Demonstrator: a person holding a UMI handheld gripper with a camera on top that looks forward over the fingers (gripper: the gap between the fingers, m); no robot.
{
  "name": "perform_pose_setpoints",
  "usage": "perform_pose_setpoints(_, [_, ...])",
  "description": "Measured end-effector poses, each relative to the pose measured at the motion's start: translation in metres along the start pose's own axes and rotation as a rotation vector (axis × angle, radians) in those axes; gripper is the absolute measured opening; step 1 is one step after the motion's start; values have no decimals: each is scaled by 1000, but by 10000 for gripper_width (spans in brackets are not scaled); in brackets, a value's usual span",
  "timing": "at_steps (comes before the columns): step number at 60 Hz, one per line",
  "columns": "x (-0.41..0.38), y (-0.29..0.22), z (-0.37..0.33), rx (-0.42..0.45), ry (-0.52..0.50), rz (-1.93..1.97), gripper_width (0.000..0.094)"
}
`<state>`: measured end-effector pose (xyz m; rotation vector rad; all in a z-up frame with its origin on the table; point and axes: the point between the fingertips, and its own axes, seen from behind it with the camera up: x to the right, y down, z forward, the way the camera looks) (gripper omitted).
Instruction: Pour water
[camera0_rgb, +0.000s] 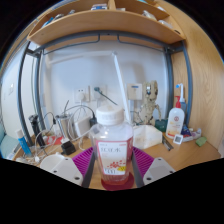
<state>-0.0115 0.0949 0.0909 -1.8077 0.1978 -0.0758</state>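
Note:
A clear plastic bottle (113, 140) with a white cap, a printed label and a little pink liquid at its bottom stands upright between my fingers. My gripper (112, 165) is shut on the bottle, with the magenta pads (84, 160) pressing its lower half from both sides. A white bowl-like container (148, 136) sits on the wooden table (185, 155) just beyond and right of the bottle. A metal cup (66, 125) stands beyond to the left.
A wooden shelf (105, 25) on a dark metal frame hangs over the back of the table. Small bottles and clutter (176, 122) stand at the right, cables and tools (40, 135) at the left. A white wall with sockets is behind.

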Motion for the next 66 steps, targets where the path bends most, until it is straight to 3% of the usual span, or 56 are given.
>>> perform_pose_setpoints(4, [0,16,-1,-66,1,-14,759])
perform_pose_setpoints(9, [-4,22,-9,-89,-19,-14,829])
perform_pose_setpoints(14, [-1,25,-24,-102,-29,-1,828])
perform_pose_setpoints(31, [30,27,-121,-283,-42,-44,817])
perform_pose_setpoints(40, [45,-5,-160,-299,-54,-89,820])
perform_pose_setpoints(51, [53,-47,-186,-246,-79,-63,820])
perform_pose_setpoints(66, [55,-51,-206,-272,-103,-95,809])
